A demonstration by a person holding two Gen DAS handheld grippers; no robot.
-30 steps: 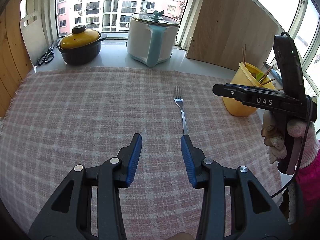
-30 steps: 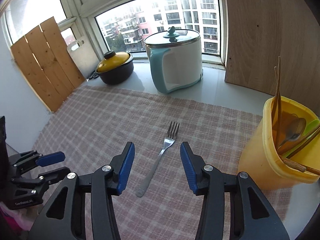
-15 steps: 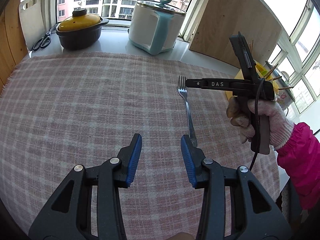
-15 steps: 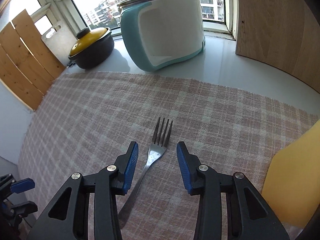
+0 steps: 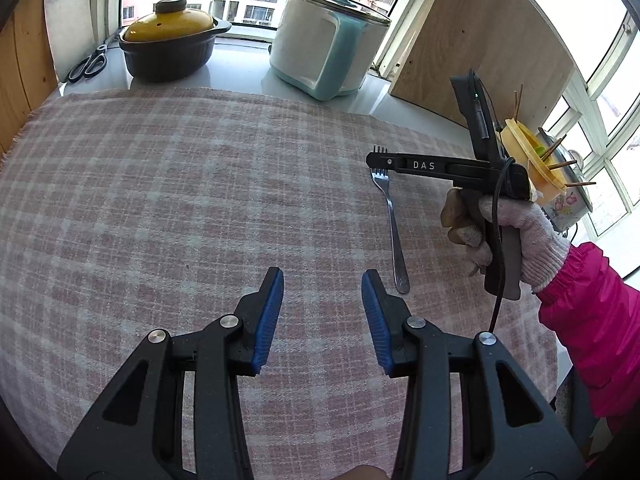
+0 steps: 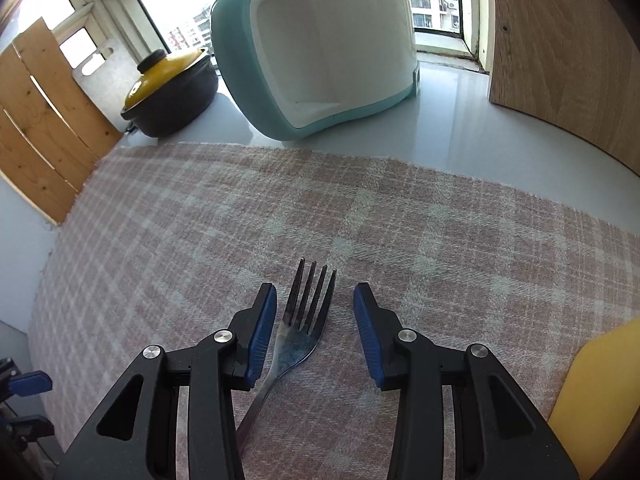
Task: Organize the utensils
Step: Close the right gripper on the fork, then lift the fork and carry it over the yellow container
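1. The right gripper is hanging low over the fork, jaws partly apart and straddling its head, pads not pressing on it.
2. The left gripper is idling nearby, jaws partly apart over bare checked cloth, nothing between them.
3. This looks like the pick-up step: the next move calls for settling lower and closing squarely across the neck.
4. The fork is lying flat on the cloth, long axis running away from the person, tines pointing toward the white-and-teal pot.
5. The yellow utensil holder is waiting at the right, the likely destination.
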